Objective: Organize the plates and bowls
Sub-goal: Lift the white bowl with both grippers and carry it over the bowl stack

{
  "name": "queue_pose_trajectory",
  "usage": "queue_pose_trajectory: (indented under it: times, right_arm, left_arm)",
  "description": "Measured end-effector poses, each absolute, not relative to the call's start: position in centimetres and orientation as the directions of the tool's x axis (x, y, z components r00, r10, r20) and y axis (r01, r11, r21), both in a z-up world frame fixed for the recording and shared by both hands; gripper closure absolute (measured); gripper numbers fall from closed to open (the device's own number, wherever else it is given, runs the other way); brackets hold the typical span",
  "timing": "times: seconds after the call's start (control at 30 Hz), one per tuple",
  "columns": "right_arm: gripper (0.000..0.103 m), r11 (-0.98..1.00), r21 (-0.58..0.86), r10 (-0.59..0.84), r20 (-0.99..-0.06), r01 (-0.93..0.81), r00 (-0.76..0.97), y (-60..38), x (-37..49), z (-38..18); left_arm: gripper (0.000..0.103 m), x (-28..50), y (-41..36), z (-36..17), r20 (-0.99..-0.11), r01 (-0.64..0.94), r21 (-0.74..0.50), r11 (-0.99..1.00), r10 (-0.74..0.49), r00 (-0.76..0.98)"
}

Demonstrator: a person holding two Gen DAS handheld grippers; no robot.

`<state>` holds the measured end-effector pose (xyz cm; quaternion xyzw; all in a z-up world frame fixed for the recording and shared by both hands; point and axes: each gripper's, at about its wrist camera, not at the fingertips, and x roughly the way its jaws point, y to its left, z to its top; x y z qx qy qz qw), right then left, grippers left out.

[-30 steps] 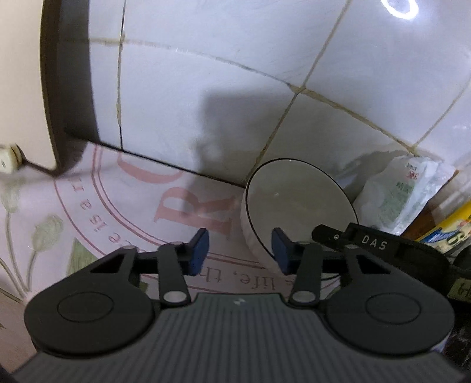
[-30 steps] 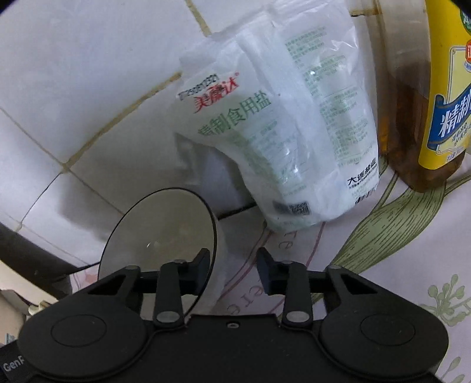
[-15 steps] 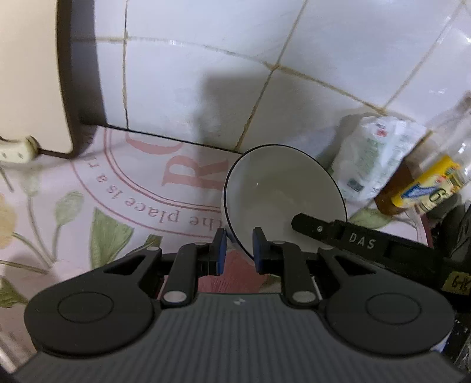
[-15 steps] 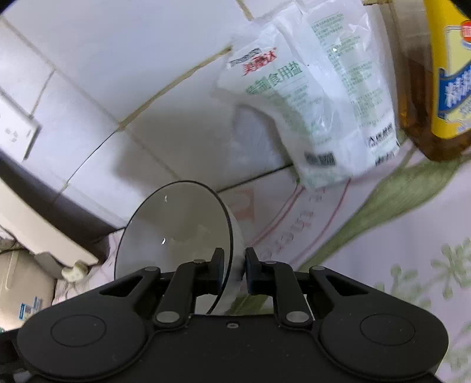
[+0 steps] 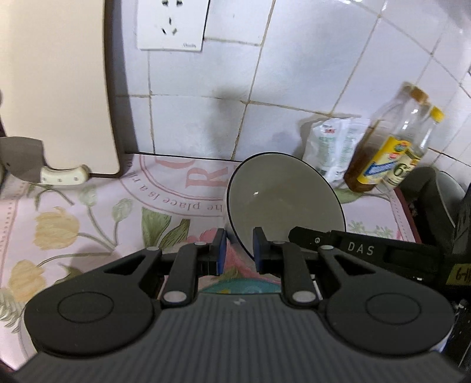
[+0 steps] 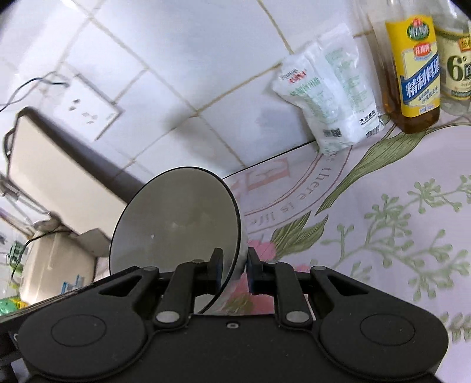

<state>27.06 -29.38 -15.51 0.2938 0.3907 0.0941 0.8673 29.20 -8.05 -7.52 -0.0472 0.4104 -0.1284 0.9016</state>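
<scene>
A white bowl with a thin dark rim [image 5: 282, 194] is held tilted above the flowered tablecloth [image 5: 88, 212]. My left gripper [image 5: 238, 250] is shut on the bowl's near rim, one pad on each side of the wall. My right gripper [image 6: 234, 266] is shut on the same bowl [image 6: 176, 221] at its rim, from the other side. The right gripper's black body shows in the left wrist view [image 5: 359, 250] just right of the bowl.
A cutting board [image 5: 53, 88] and a cleaver [image 5: 32, 168] lean at the back left. A salt bag [image 5: 332, 147] and two oil bottles [image 5: 385, 141] stand at the tiled wall on the right. A dark rack [image 5: 429, 200] sits at far right. A wall socket [image 5: 173, 23] is above.
Both grippers closed on the bowl's rim and pulled back from the wall with it, lifting it; more of the counter, board and bottles came into view.
</scene>
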Motion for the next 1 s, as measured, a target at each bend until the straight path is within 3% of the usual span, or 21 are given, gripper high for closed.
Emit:
queue_pose_trajectory:
  times: [0.23,0.57,1.0]
  right_arm:
    - [0.082,0.816,0.577,0.411,-0.614,0.029,0.674,-27.3,22.7,-12.3]
    - [0.082,0.825,0.565,0.446,-0.628,-0.02,0.638,-22.0,19.8,-11.0]
    - [0.081,0.846,0.527,0.47,-0.668,-0.079,0.578,-14.8,18.1,-11.5]
  left_arm:
    - [0.086,24.3,-5.7,-5.4,-0.705,0.186,-0.227,0.956,-0.293,0.646]
    - [0.086,19.8,-1.0,-3.4,-0.674,0.13,-0.201,0.971,-0.234,0.701]
    - [0.086,17.0,5.7,-5.5,-0.711,0.016,-0.209,0.978,-0.163,0.684]
